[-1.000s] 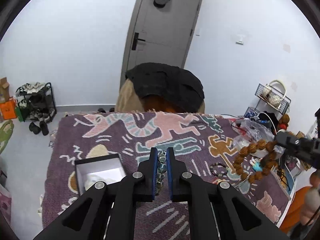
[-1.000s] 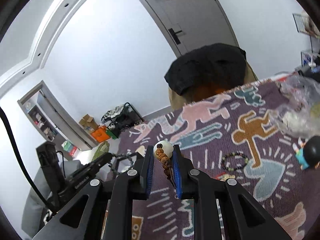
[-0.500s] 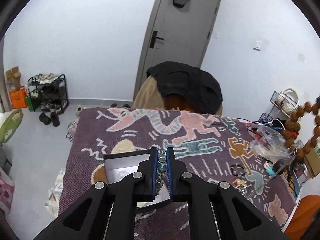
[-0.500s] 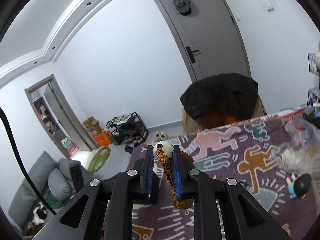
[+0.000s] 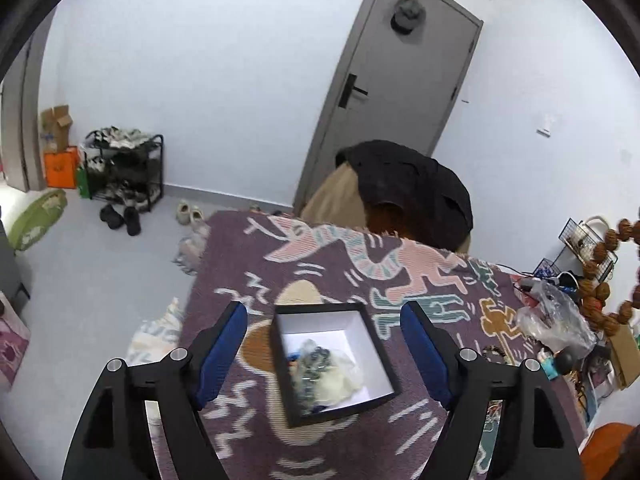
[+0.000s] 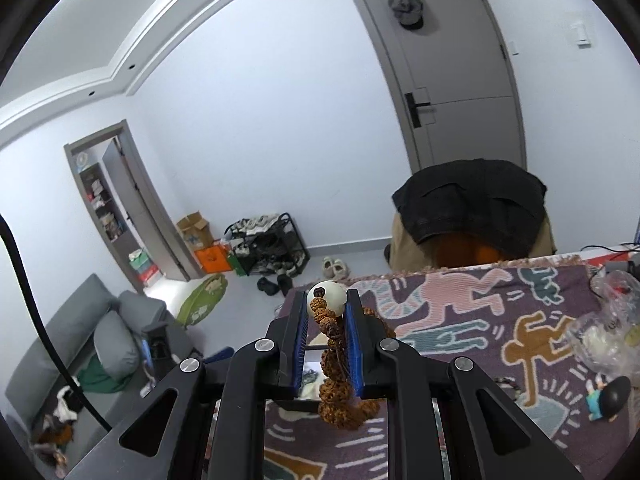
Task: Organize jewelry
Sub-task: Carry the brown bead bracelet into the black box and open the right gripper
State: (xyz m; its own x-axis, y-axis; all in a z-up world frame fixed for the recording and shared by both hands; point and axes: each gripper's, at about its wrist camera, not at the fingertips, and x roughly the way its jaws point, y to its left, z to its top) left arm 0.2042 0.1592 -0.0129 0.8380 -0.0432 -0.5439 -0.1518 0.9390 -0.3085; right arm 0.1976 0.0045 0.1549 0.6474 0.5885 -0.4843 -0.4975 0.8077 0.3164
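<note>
The left claw [image 5: 324, 344], its jaws just opened, hangs empty over the box [image 5: 378, 364]; the right claw [image 6: 326, 344] grips the beads [image 6: 340, 384] nearby.

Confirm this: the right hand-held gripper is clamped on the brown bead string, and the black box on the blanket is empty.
Not empty. The left wrist view shows the black box already holding dark beads. The right hand-held gripper is indeed clamped on the brown bead string.
</note>
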